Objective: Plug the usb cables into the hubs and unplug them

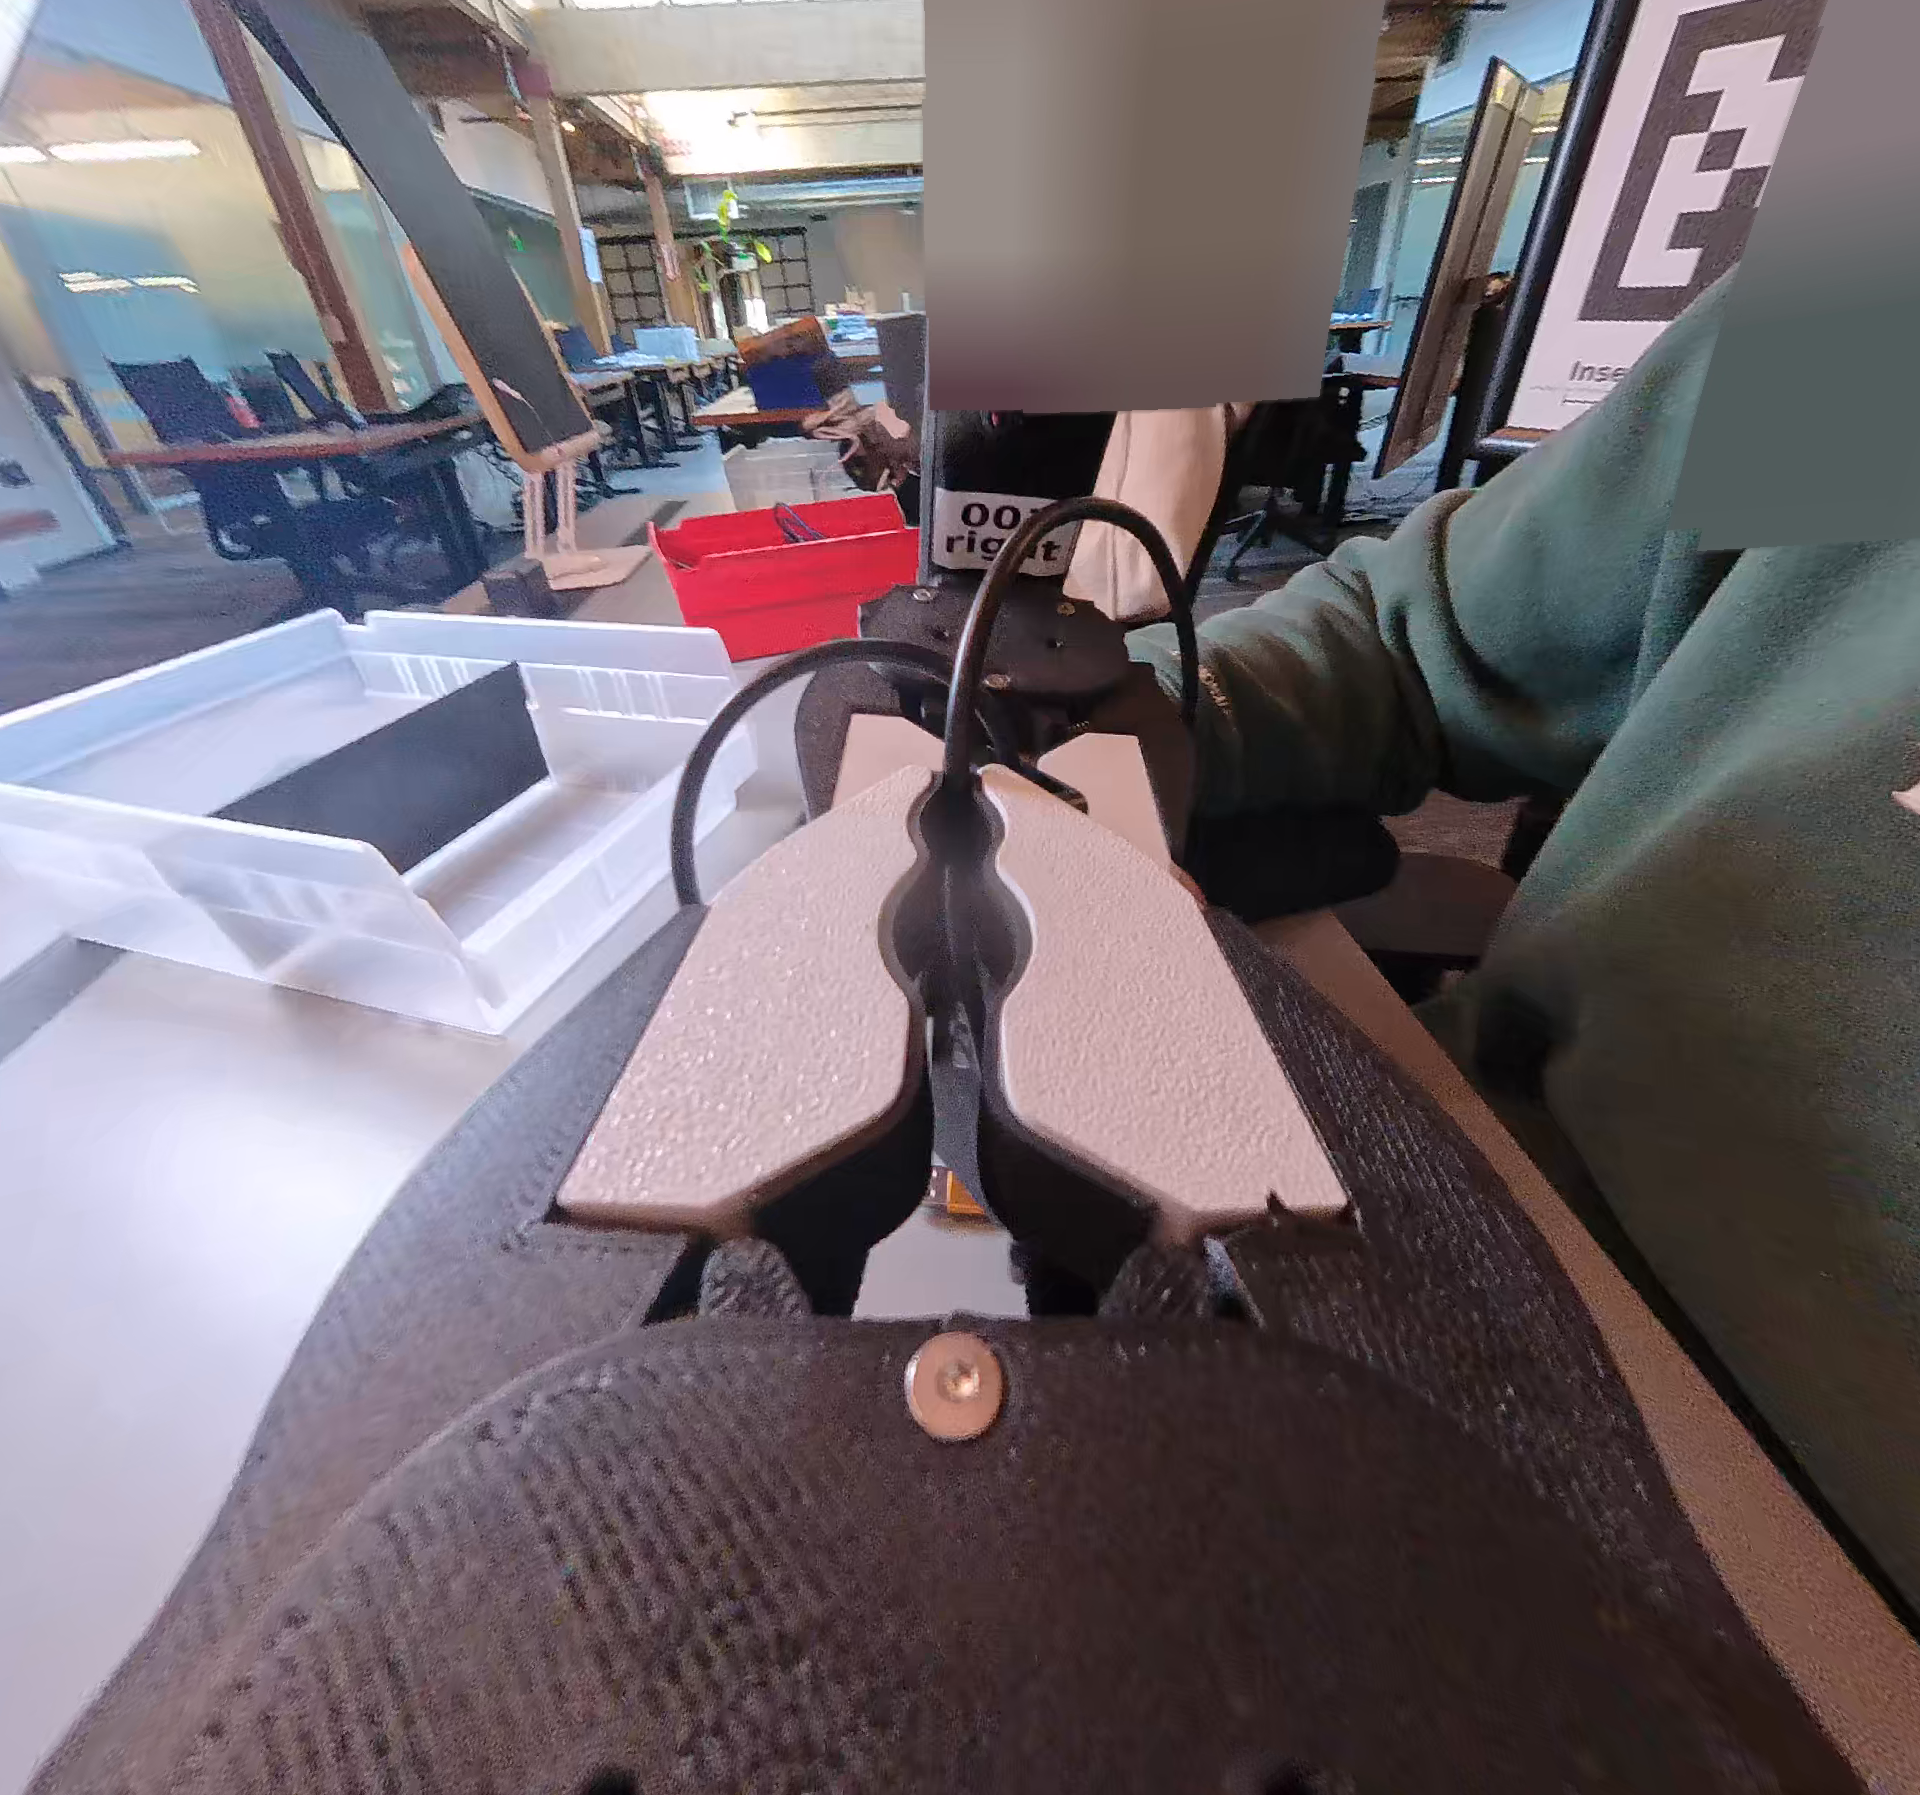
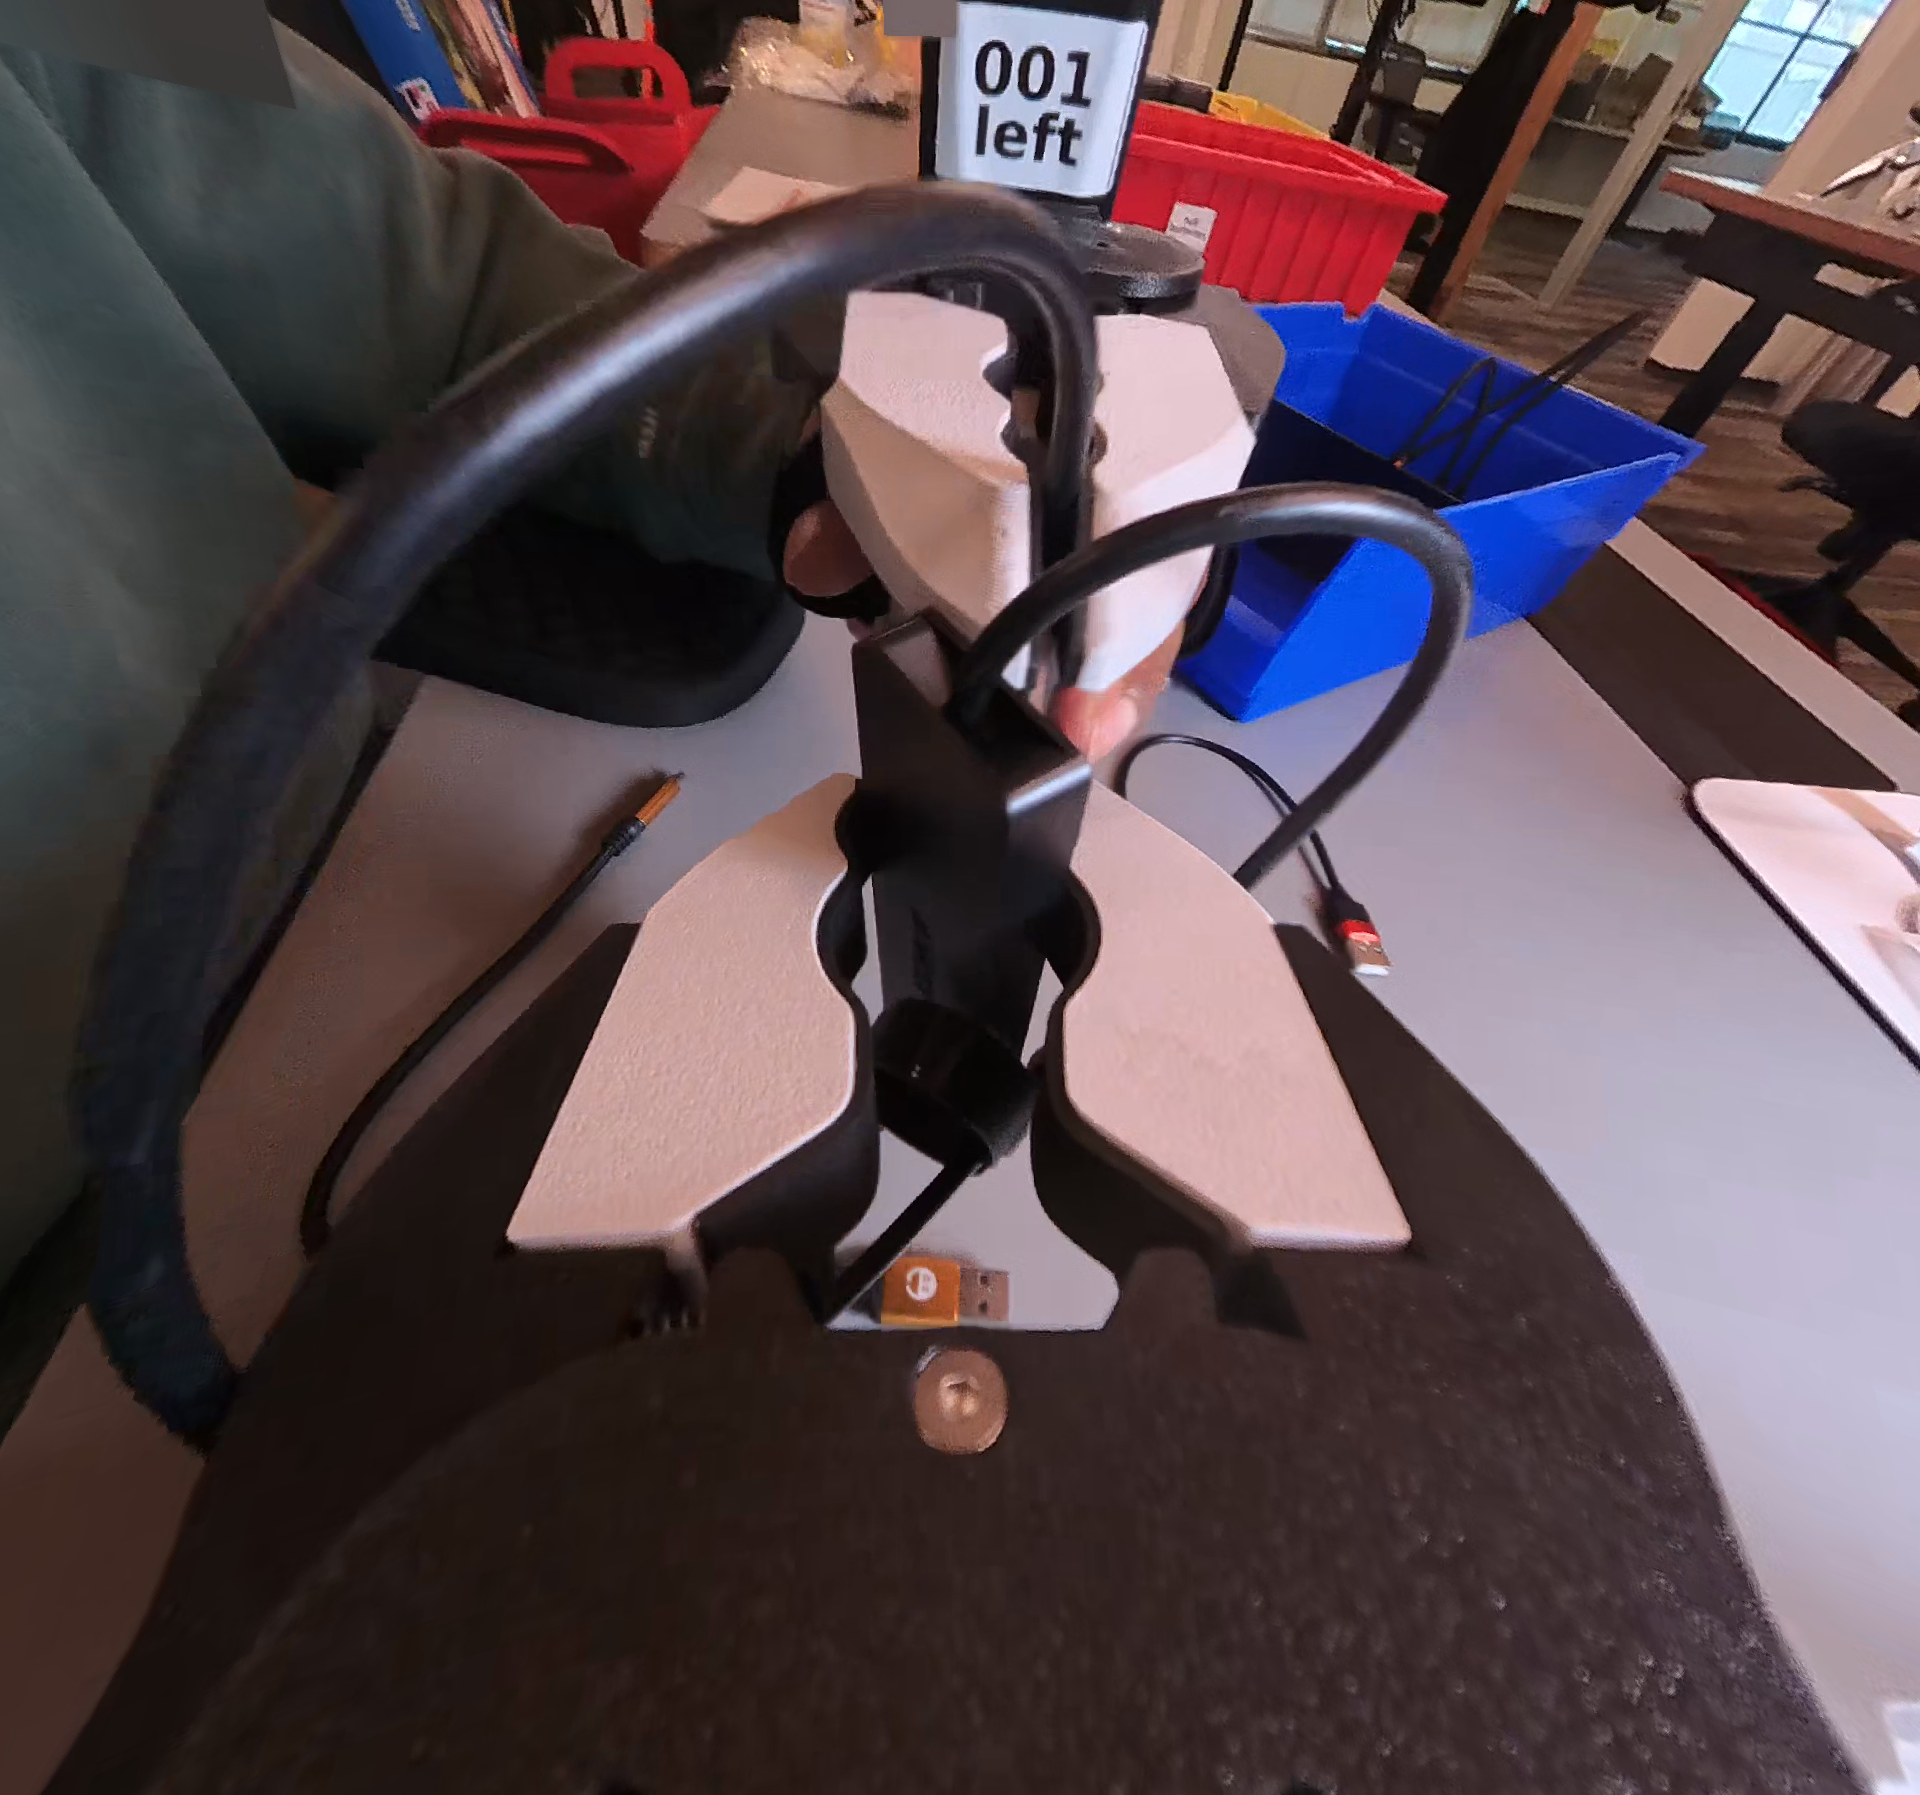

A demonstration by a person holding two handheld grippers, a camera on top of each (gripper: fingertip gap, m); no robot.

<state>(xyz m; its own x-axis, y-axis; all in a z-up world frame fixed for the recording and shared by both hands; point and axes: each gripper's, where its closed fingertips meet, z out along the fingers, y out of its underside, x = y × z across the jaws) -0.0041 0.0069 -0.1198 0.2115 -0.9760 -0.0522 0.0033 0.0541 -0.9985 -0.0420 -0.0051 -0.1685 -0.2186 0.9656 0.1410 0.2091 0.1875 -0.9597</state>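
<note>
In the right wrist view my right gripper (image 2: 966,810) is shut on a black usb hub (image 2: 956,841), held upright above the grey table (image 2: 1558,1070). An orange usb plug (image 2: 935,1293) on a thin lead hangs below the hub. My left gripper (image 2: 1039,488) faces it from beyond, tips at the hub's far end, where a black cable (image 2: 1351,509) enters. In the left wrist view my left gripper (image 1: 951,800) is shut on a black plug (image 1: 951,924) whose cable (image 1: 1039,530) loops upward. The right gripper (image 1: 997,649) is just past it. The hub is hidden there.
A red-tipped usb cable (image 2: 1361,945) and a thin black cable with a gold tip (image 2: 623,831) lie on the table. A blue bin (image 2: 1455,519), red bins (image 2: 1278,197) and a white tray (image 2: 1818,872) stand around. A clear bin (image 1: 312,810) and red bin (image 1: 790,571) sit left. A green sleeve (image 1: 1455,665) is at the right. The tips of one gripper are about 6 cm away from the tips of the other.
</note>
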